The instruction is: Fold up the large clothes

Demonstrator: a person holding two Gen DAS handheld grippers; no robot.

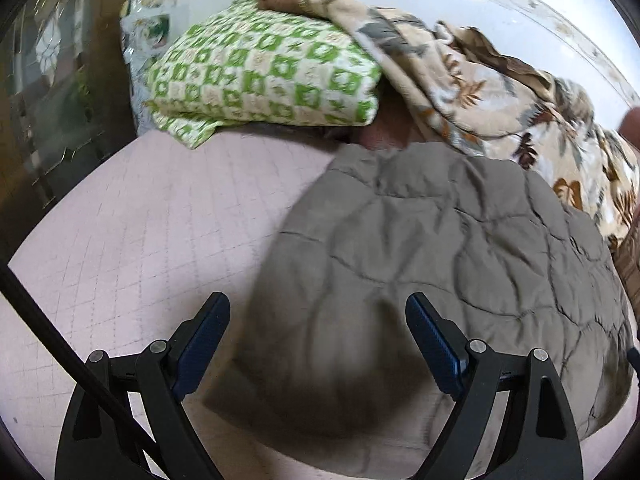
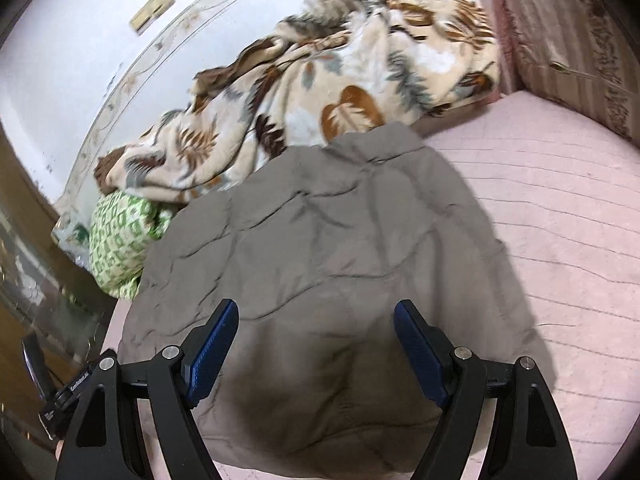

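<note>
A grey-brown quilted jacket (image 1: 432, 248) lies spread on a pink quilted bed cover (image 1: 152, 216). In the left wrist view my left gripper (image 1: 318, 308) hovers open above the jacket's near left edge, its blue pads wide apart with nothing between them. The right wrist view shows the same jacket (image 2: 320, 240) from the other side on the pink cover (image 2: 560, 240). My right gripper (image 2: 316, 312) stands open over the jacket's near hem, touching nothing that I can see. The jacket's near part is blurred and shadowed.
A leaf-patterned beige blanket (image 2: 320, 92) is heaped along the white wall behind the jacket. A green-and-white checked pillow (image 1: 256, 72) lies at the bed's far left corner. A striped cushion (image 2: 568, 48) sits at the right. Dark furniture (image 1: 52, 92) borders the bed's left side.
</note>
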